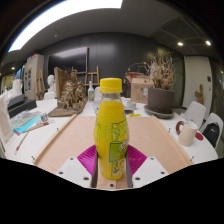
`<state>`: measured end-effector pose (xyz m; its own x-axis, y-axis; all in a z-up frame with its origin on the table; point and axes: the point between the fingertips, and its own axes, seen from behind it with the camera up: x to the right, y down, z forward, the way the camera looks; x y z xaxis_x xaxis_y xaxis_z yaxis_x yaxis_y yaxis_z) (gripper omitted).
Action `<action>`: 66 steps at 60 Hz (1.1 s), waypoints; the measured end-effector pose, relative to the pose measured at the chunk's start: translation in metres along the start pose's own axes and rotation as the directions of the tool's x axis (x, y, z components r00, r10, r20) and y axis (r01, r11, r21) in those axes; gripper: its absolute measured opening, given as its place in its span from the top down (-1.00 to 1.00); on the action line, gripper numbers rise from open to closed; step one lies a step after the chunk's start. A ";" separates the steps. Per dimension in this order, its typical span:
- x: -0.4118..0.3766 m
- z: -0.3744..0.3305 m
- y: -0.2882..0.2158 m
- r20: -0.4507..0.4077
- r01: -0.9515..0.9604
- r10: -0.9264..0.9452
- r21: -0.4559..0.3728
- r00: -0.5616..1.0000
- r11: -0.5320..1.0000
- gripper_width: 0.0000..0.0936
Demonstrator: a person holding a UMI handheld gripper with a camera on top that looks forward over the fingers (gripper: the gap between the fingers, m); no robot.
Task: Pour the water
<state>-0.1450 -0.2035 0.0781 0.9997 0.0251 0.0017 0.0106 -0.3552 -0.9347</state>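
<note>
1. dim room with a long ceiling light; pale wooden table (60, 140) carries a mug (187, 131), a potted dried plant (159, 90) and clutter at the far end.
2. risk, my judgement: bottle (111, 128) is still capped, so tipping pours nothing; a weak pinch lets it slip or swing.
3. gripper (111, 160): fingers narrowed around the bottle's lower body, pink pads (90, 158) at both sides; cannot tell whether they press or leave a gap.

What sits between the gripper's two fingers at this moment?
In the gripper view, a yellow bottle with a yellow cap stands upright between the pink-padded fingers of the gripper; whether both pads press on it cannot be told.
</note>
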 end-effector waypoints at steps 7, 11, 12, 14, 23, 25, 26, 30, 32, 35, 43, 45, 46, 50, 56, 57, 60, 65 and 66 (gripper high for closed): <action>0.001 0.001 0.000 0.005 -0.007 0.007 0.002 1.000 1.000 0.40; 0.003 0.001 0.001 0.003 -0.003 0.003 -0.009 1.000 1.000 0.41; 0.002 0.001 0.000 0.005 -0.002 0.002 -0.011 1.000 1.000 0.41; 0.003 0.000 -0.003 0.014 -0.006 0.006 -0.010 1.000 1.000 0.41; 0.010 -0.006 -0.049 0.060 -0.096 0.094 0.032 0.994 0.995 0.41; 0.013 -0.008 -0.065 0.081 -0.145 0.141 0.046 0.987 0.988 0.41; 0.016 -0.009 -0.073 0.093 -0.173 0.168 0.051 0.981 0.984 0.41; 0.027 -0.011 -0.108 0.160 -0.320 0.306 0.066 0.938 0.945 0.41; 0.034 -0.011 -0.124 0.199 -0.407 0.389 0.058 0.900 0.912 0.41; 0.048 -0.011 -0.144 0.256 -0.542 0.518 0.028 0.816 0.840 0.42; 0.092 -0.003 -0.184 0.362 -0.831 0.795 -0.088 0.486 0.549 0.42; 0.105 -0.005 -0.190 0.366 -0.874 0.839 -0.117 0.403 0.471 0.42; 0.112 0.005 -0.188 0.372 -0.892 0.854 -0.125 0.364 0.435 0.42; 0.141 0.018 -0.186 0.370 -0.944 0.906 -0.173 0.203 0.282 0.42; 0.177 0.035 -0.178 0.354 -0.969 0.934 -0.242 -0.041 0.049 0.41; 0.182 0.038 -0.176 0.350 -0.968 0.933 -0.250 -0.078 0.013 0.41; 0.200 0.038 -0.170 0.337 -0.957 0.924 -0.277 -0.181 -0.087 0.41; 0.212 0.053 -0.160 0.314 -0.918 0.888 -0.321 -0.335 -0.233 0.41; 0.215 0.055 -0.158 0.311 -0.908 0.878 -0.328 -0.364 -0.261 0.42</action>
<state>0.0671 -0.0905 0.2063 -0.3621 -0.0303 -0.9316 -0.9030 -0.2366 0.3587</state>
